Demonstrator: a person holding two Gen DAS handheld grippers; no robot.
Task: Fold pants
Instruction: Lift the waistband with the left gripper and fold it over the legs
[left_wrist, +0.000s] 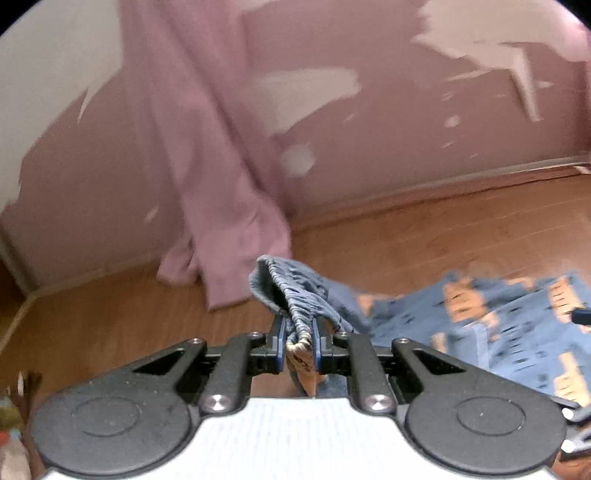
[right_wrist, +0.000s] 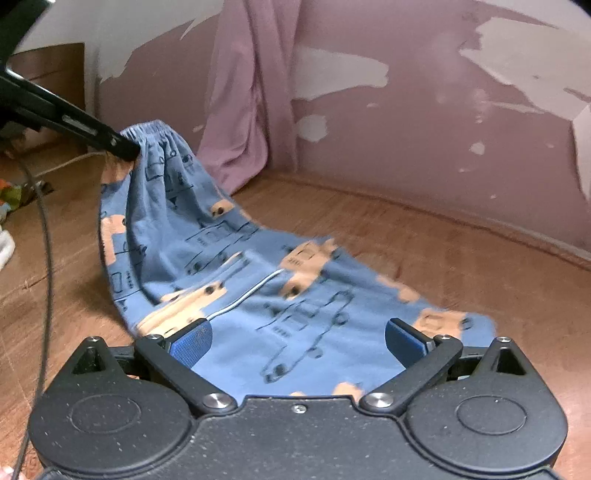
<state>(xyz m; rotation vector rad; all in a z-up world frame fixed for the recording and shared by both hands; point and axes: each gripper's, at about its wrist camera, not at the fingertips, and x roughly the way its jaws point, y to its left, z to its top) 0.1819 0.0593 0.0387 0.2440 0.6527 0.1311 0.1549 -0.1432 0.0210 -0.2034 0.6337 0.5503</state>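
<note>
The left hand-held gripper (left_wrist: 300, 332) is clenched on the gathered elastic waistband (left_wrist: 295, 295) of the pants (right_wrist: 236, 273), its blue pads (left_wrist: 317, 343) pressed against the bunched cloth from both sides. Seen from the right wrist view, that same left hand-held gripper (right_wrist: 125, 147) holds the waistband end raised above the wooden floor (right_wrist: 461, 258), so the blue fabric, printed with tan and outlined cars, slopes down from it and spreads flat across the boards. The right hand-held gripper (right_wrist: 298, 338) is released, its two blue pads (right_wrist: 192, 343) spread wide apart over the lower end of the pants; whether they touch the cloth cannot be told. A thin white cord (right_wrist: 247, 293) lies across the middle of the fabric. Behind the pants a mauve curtain (right_wrist: 247, 110) hangs down to the floor against a pink wall (right_wrist: 424, 147) with patches of peeled paint. A dark cable (right_wrist: 46, 258) trails over the floor at the left.
</note>
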